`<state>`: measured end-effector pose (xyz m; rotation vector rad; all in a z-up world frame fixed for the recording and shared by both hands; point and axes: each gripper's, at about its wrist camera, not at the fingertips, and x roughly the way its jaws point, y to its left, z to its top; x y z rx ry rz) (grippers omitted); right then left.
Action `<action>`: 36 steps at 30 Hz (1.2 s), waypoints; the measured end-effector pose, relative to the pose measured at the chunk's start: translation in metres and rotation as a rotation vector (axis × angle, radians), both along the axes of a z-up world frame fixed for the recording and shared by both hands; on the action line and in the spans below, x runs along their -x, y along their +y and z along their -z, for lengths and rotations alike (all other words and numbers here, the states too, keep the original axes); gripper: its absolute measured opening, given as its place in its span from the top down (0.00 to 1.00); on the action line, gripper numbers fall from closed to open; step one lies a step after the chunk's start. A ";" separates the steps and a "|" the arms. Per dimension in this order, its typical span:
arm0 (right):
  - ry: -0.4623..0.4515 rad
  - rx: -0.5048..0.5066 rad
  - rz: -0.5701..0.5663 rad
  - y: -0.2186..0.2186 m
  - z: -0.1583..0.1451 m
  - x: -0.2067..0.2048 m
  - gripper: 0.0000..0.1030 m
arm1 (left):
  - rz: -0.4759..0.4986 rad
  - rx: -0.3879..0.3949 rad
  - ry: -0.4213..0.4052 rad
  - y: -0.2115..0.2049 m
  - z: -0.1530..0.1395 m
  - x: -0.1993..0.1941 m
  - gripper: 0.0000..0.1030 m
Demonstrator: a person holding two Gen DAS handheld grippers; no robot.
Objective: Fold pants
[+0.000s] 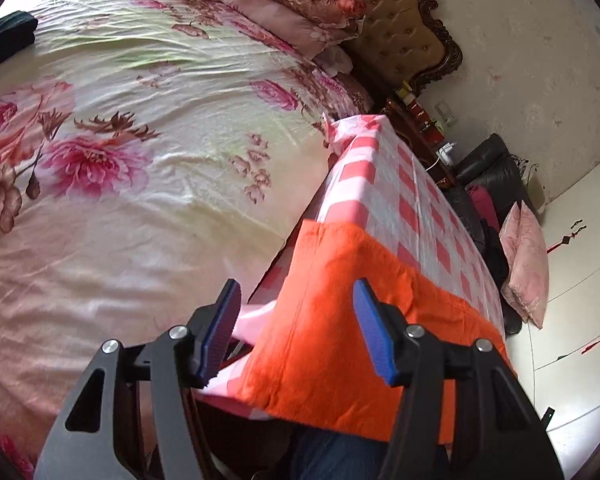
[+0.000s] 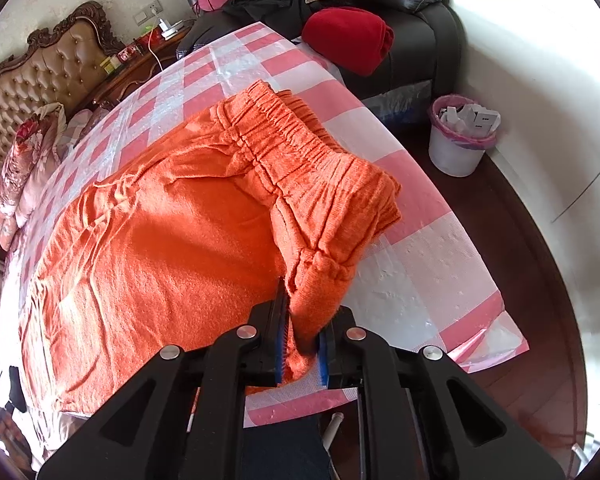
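Bed: we see a floral cover filling the nine o'clock side.
Pillows: stacked at twelve o'clock — against the tufted headboard.
Bin: at two o'clock, pink-lined.
Red bundle: on the black sofa, at one o'clock.

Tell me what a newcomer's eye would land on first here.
The bright orange pants spread over the pink-checked table, their waistband end pinched in the right hand-held gripper. The left hand-held gripper hangs open over the pants' other end, which droops off the table's edge. Beyond it lies the floral bed.
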<state>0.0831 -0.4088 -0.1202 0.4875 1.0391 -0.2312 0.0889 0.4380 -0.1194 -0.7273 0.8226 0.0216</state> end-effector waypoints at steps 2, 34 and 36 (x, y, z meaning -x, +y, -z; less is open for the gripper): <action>-0.006 -0.003 -0.002 -0.001 0.000 0.001 0.89 | 0.015 0.008 0.047 -0.001 0.014 0.005 0.50; 0.007 0.021 -0.013 0.002 0.001 -0.003 0.89 | 0.159 0.027 0.024 -0.008 -0.007 -0.120 0.94; 0.006 0.015 -0.008 0.002 0.001 -0.003 0.89 | 0.157 -0.006 0.016 -0.011 -0.016 -0.122 0.94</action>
